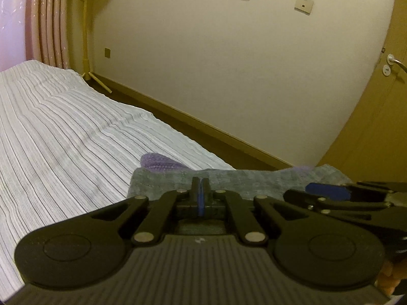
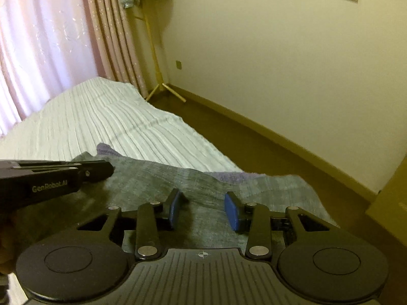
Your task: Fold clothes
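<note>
Just ahead of both tools the grey garment lies flattened on the striped bed, the left gripper pressed together, seemingly pinching nothing, the right gripper spread above it, fitting either a mid-fold or a finished one

One grey knitted garment with purple trim lies under two black claws with blue pads, left claw and right claw; beyond them, one striped white bed, one wooden coat stand, three wall plates.
</note>
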Available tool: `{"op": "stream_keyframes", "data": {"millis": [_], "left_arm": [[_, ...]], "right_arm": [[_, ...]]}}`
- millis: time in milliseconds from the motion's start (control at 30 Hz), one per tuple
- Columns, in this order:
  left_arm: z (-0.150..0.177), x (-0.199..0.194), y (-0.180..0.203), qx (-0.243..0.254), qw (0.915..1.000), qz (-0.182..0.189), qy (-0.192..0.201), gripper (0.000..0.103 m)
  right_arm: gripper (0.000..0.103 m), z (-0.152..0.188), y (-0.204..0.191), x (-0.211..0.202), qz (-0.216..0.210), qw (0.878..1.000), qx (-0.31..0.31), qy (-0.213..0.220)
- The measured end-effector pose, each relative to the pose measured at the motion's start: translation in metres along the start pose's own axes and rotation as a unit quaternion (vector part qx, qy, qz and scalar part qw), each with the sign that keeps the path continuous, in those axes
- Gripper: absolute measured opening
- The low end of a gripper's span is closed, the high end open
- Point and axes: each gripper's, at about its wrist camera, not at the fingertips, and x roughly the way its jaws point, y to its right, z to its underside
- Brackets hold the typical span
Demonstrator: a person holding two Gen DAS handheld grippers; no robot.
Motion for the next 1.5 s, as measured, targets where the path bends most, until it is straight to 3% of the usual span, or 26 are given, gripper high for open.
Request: {"op": "stream_keyframes", "data": {"millis": [133, 300, 400, 567, 700, 900, 1000, 1067, 1133, 1167, 1200, 1233, 1500], "left_arm": [[-0.006, -0.013, -0.008, -0.029, 0.9996, 0.003, 0.001, 0.002], [-0.004, -0.070, -0.019, -0.046, 0.9979, -0.041, 0.020, 0.000], [0.009, -0.109, -0.013, -0.050, 0.9977, -0.045, 0.013, 0.000], [0.035, -0.132, 0.009, -0.043, 0.9974, -0.055, -0.019, 0.000], [0.047, -0.124, 0.016, -0.049, 0.9938, -0.083, -0.055, 0.000], [0.032, -0.161, 0.037, -0.025, 0.9917, -0.104, -0.071, 0.004], [0.033, -0.186, 0.050, -0.023, 0.9907, -0.112, -0.074, 0.018], [0.040, -0.210, 0.056, -0.022, 0.9908, -0.112, -0.073, 0.020], [0.050, -0.233, 0.063, -0.020, 0.9905, -0.114, -0.075, 0.022], [0.056, -0.245, 0.066, -0.019, 0.9902, -0.115, -0.076, 0.023], [0.061, -0.256, 0.069, -0.017, 0.9901, -0.116, -0.077, 0.025], [0.066, -0.267, 0.072, -0.015, 0.9899, -0.117, -0.078, 0.028], [0.101, -0.353, 0.094, 0.002, 0.9907, -0.119, -0.066, 0.038]], "right_arm": [[0.038, -0.005, 0.008, -0.010, -0.010, 1.000, 0.017, -0.010], [0.038, -0.004, 0.030, -0.061, -0.024, 0.997, 0.067, 0.008], [0.038, -0.003, 0.043, -0.092, -0.032, 0.995, 0.097, 0.018], [0.038, 0.032, 0.019, -0.129, -0.043, 0.998, 0.052, -0.011], [0.038, 0.063, -0.005, -0.110, -0.012, 0.996, 0.027, -0.088], [0.039, 0.066, -0.017, -0.146, -0.003, 0.995, 0.035, -0.093], [0.039, 0.073, -0.024, -0.167, 0.011, 0.993, 0.051, -0.104], [0.039, 0.078, -0.029, -0.188, 0.027, 0.992, 0.062, -0.103], [0.046, 0.085, -0.036, -0.209, 0.037, 0.992, 0.073, -0.099], [0.054, 0.089, -0.039, -0.221, 0.039, 0.992, 0.078, -0.095], [0.071, 0.092, -0.043, -0.233, 0.041, 0.992, 0.083, -0.091], [0.074, 0.097, -0.048, -0.241, 0.043, 0.992, 0.085, -0.082], [0.075, 0.135, -0.084, -0.336, 0.061, 0.993, 0.084, -0.049]]}}
